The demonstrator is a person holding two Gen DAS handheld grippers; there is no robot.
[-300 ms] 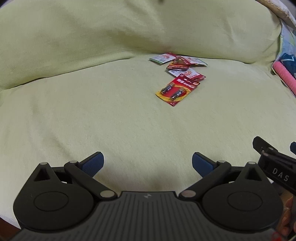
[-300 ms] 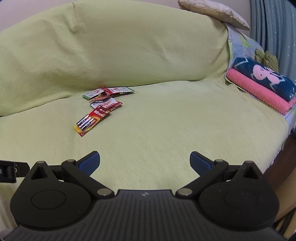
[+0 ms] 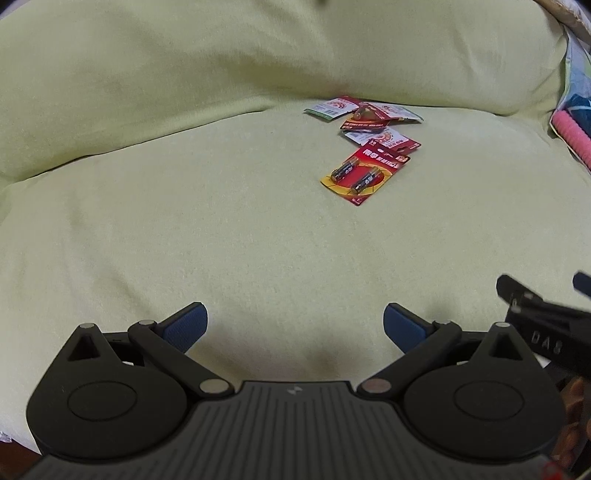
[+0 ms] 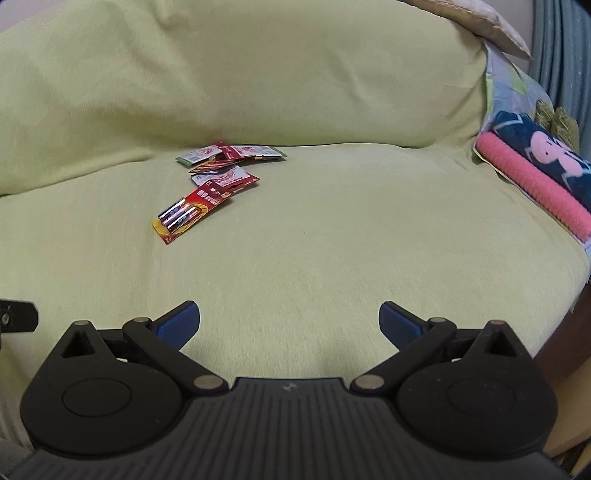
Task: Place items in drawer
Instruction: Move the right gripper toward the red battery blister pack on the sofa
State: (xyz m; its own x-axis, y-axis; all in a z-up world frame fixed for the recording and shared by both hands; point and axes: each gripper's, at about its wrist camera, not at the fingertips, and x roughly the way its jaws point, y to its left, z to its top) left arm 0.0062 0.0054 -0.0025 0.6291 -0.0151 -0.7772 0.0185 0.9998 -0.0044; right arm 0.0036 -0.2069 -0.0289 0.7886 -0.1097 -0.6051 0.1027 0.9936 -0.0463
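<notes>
A red and yellow battery pack (image 3: 364,173) (image 4: 190,214) lies flat on the green sofa seat (image 3: 221,240) (image 4: 351,240), holding two batteries. Just behind it sits a loose pile of red, white and green sachets (image 3: 364,118) (image 4: 229,162). My left gripper (image 3: 294,326) hovers open over the seat's front, well short of the pack, which is ahead and to its right. My right gripper (image 4: 289,325) is open too, with the pack ahead and to its left. Nothing is between either pair of blue pads. No drawer is in view.
The sofa's backrest (image 4: 258,74) rises behind the items. Folded pink and dark blue towels (image 4: 535,181) (image 3: 572,129) are stacked at the seat's right end, with a pale cushion (image 4: 480,22) above. The right gripper's edge (image 3: 539,317) shows at the left view's right side.
Both views have shifted only slightly; the items sit a touch lower in the left wrist view. Both grippers stay open.
</notes>
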